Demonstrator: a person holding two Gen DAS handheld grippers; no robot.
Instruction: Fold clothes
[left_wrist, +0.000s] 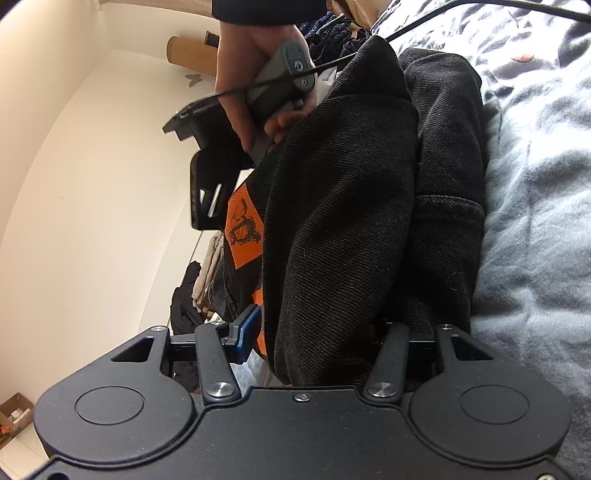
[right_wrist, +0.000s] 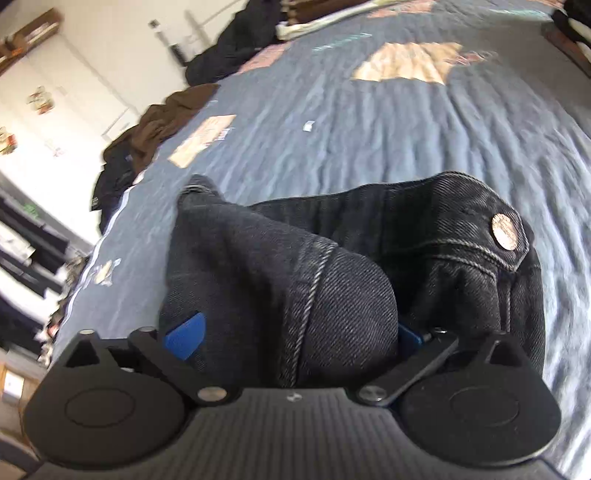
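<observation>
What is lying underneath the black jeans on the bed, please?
Under the black jeans lies the blue-grey patterned bedspread, visible all around them. An orange printed patch shows at their edge in the left wrist view. Whatever sits directly beneath the folded denim is covered.

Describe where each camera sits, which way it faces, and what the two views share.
Left wrist: on the left gripper, looking along a bunched fold of the black jeans over the bed; the person's other hand shows, holding the right gripper's handle.
Right wrist: on the right gripper, tilted down at the jeans' waistband and button on the bed; jaws stand wide around denim.
Shared: the jeans and the bed.
</observation>
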